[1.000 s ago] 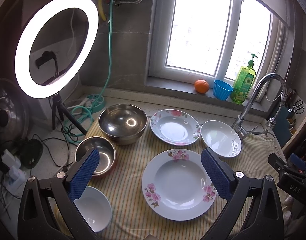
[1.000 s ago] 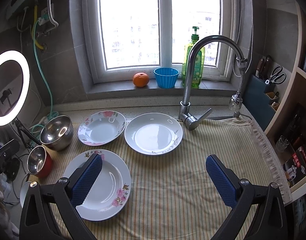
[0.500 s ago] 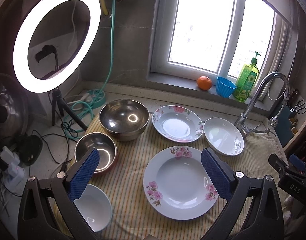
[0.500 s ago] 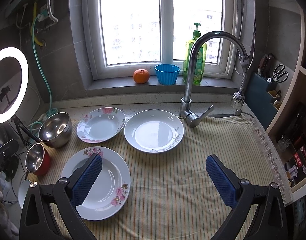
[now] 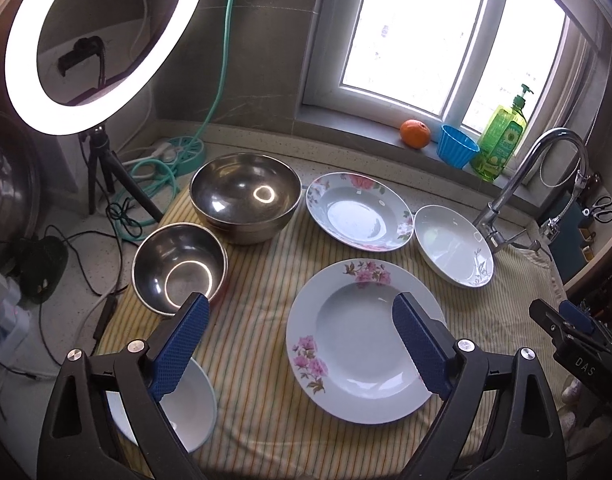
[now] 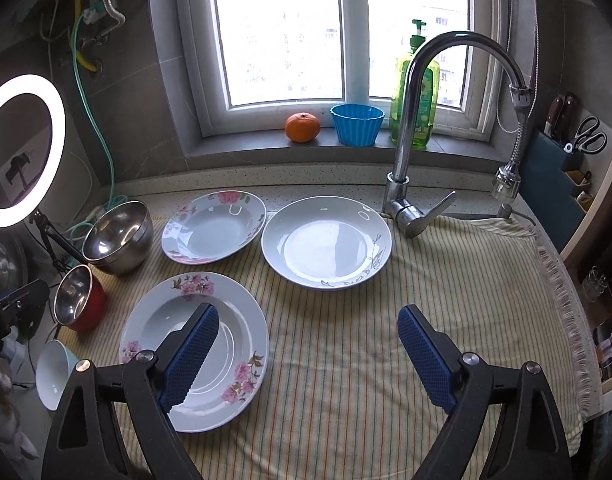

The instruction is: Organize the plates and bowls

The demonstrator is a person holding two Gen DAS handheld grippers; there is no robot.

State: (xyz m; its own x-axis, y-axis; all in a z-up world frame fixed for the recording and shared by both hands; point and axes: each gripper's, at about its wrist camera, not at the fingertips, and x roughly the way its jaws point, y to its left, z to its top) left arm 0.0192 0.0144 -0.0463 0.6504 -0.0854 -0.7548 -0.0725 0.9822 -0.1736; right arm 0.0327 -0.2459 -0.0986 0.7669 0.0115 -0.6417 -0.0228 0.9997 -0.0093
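On the striped cloth [image 6: 346, 380] lie a near floral plate [image 5: 358, 344] [image 6: 225, 344], a far floral plate [image 5: 358, 210] [image 6: 213, 226] and a white plate with a grey sprig [image 5: 454, 244] [image 6: 326, 242]. To their left stand a large steel bowl [image 5: 243, 196] [image 6: 119, 236], a small steel bowl with a red outside [image 5: 179, 266] [image 6: 79, 298] and a pale blue bowl [image 5: 189, 404] [image 6: 51, 372]. My left gripper [image 5: 298, 300] hovers over the near floral plate's left rim, jaws closing, gripping nothing. My right gripper [image 6: 308, 310] hangs over bare cloth right of that plate, jaws closing, empty.
A tall faucet [image 6: 410, 152] rises at the back right. An orange [image 6: 302, 127], a blue cup [image 6: 357, 124] and a green soap bottle [image 6: 416, 92] sit on the sill. A ring light [image 5: 101, 40] on a tripod and cables crowd the left. Knives and scissors [image 6: 586, 136] stand far right.
Both grippers have sunk toward the cloth and tipped further down, so the dishes look larger. Each pair of blue pads stands a little closer together than before.
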